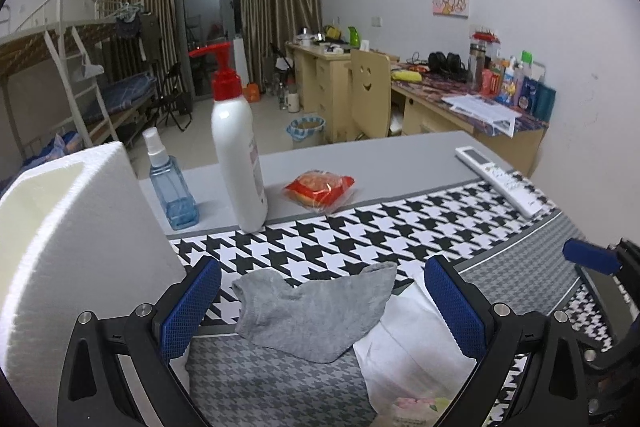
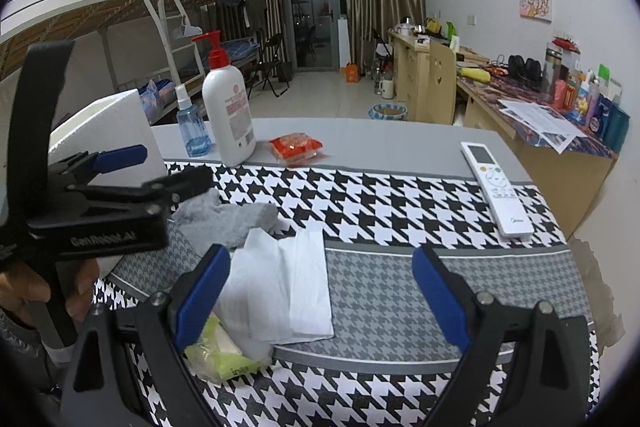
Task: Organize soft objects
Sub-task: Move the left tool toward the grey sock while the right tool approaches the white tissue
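Note:
A crumpled grey sock (image 1: 316,311) lies on the houndstooth cloth (image 1: 360,227), right between the wide-open fingers of my left gripper (image 1: 322,301); it also shows in the right wrist view (image 2: 228,219). A white tissue (image 2: 292,287) lies unfolded beside the sock, over a green tissue pack (image 2: 224,351); the tissue shows in the left wrist view too (image 1: 408,339). My right gripper (image 2: 320,291) is open and empty, above the tissue's right part. The left gripper's body (image 2: 120,203) shows at the left of the right wrist view.
A white foam box (image 1: 68,247) stands at the left. Behind the cloth stand a blue spray bottle (image 1: 172,183), a white pump bottle (image 1: 236,147) and a red snack packet (image 1: 320,191). A white remote (image 2: 496,183) lies at the right. Desks and a bunk bed stand beyond.

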Available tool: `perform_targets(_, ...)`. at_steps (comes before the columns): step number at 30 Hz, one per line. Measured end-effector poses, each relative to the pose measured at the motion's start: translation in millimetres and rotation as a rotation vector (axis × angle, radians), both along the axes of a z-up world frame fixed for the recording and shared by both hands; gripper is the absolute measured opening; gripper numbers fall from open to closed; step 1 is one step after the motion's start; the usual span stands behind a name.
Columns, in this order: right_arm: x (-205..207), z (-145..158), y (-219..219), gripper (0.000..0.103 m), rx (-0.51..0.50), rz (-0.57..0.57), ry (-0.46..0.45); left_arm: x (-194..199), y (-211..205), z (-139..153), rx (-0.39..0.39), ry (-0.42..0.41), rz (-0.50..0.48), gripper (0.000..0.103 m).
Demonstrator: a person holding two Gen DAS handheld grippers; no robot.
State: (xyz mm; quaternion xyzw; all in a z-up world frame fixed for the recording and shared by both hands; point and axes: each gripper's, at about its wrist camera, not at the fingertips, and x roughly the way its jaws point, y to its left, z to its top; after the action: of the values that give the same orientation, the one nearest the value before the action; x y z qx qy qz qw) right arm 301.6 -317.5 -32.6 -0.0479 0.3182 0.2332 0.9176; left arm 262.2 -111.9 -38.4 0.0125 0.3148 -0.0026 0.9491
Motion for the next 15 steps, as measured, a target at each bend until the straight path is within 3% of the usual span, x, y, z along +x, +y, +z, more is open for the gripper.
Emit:
perform_targets(8, 5.3, -9.4, 5.6, 0.095, -0.001, 0.032, 0.027, 14.2, 7.0, -16.6, -0.017, 0.06, 0.032, 0.099)
perform_targets(15, 11.7, -16.4, 14.9, 0.095, -0.016, 0.065, 0.055, 24.9, 12.0, -32.8, -0.04, 0.136, 0.036, 0.09)
